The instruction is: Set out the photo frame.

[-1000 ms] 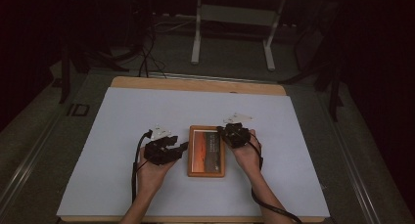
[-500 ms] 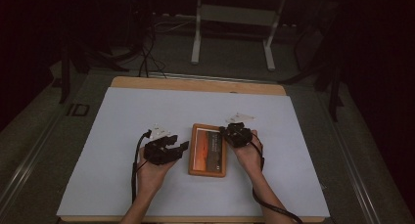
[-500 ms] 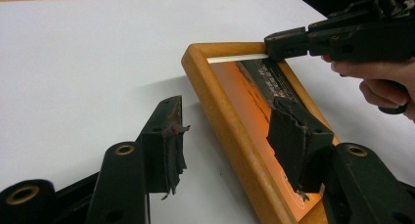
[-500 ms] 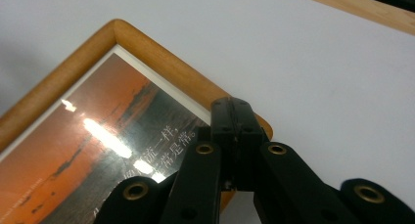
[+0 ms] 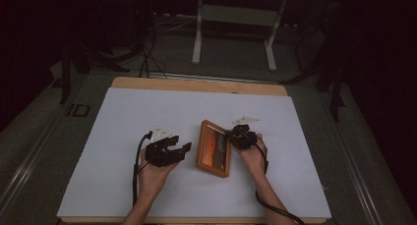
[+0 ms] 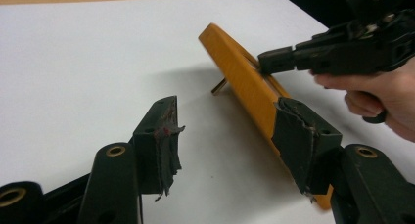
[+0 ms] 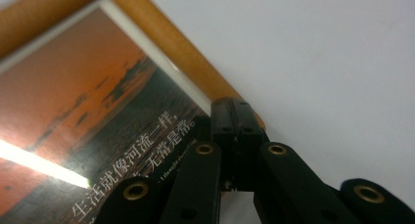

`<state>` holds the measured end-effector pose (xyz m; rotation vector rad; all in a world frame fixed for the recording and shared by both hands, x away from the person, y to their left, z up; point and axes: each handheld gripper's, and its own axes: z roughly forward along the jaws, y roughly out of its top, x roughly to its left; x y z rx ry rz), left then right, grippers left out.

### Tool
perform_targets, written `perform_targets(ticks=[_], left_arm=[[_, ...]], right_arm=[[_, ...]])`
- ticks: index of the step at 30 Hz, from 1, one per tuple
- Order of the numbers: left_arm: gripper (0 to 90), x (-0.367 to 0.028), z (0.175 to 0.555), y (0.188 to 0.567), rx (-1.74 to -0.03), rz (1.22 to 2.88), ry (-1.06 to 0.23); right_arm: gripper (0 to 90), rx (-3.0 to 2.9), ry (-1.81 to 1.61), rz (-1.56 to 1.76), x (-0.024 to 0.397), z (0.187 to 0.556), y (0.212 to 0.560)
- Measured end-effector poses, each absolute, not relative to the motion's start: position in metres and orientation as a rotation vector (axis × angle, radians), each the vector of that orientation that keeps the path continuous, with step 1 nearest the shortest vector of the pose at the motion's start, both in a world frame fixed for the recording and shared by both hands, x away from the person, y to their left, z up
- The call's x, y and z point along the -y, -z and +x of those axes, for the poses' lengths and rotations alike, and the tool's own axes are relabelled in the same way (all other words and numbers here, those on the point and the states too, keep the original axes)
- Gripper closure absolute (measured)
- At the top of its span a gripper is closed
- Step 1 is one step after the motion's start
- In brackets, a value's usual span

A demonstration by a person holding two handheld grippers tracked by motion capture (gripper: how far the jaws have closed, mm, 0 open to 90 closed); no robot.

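Note:
A wooden picture frame [image 5: 213, 149] with an orange sunset print and white lettering [image 7: 98, 136] sits mid-table, its left side propped up on a small strut [image 6: 219, 86]. My left gripper [image 5: 180, 148] is to its left, open, its jaws having just been opening. In the left gripper view [image 6: 230, 106] the gap shows bare table, and the frame's raised edge [image 6: 240, 72] runs just past the right pad [image 6: 296, 141]. My right gripper [image 5: 229, 136] is shut, its closed tips [image 7: 238, 117] resting on the frame's wooden border [image 7: 171, 43] at the right side.
The white table sheet [image 5: 123, 117] has free room all around the frame. A wooden strip [image 5: 196, 84] marks the far edge. Beyond it on the dark floor stand metal legs [image 5: 197, 48] and loose cables [image 5: 147, 53].
The left gripper's jaws stand wider than before. The right gripper has sunk a little onto the frame, and the frame now sits skewed and tilted instead of square.

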<state>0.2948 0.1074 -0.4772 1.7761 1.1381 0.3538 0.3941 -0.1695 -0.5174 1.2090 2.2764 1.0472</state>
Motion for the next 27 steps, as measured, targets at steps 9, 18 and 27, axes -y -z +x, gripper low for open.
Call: perform_targets(ticks=[9,18,27], left_arm=[[39.9,-0.098,0.290,0.480,-1.123,1.768,-0.295],[34.9,-0.085,0.287,0.484,-1.115,1.802,-0.264],[29.5,-0.070,0.288,0.491,-1.105,1.832,-0.182]], right_arm=[[90.0,-2.279,-1.062,1.217,0.171,0.394,0.518],[90.0,-2.274,-1.068,1.217,0.171,0.393,0.518],[90.0,-2.272,-1.075,1.215,0.172,0.393,0.519]])
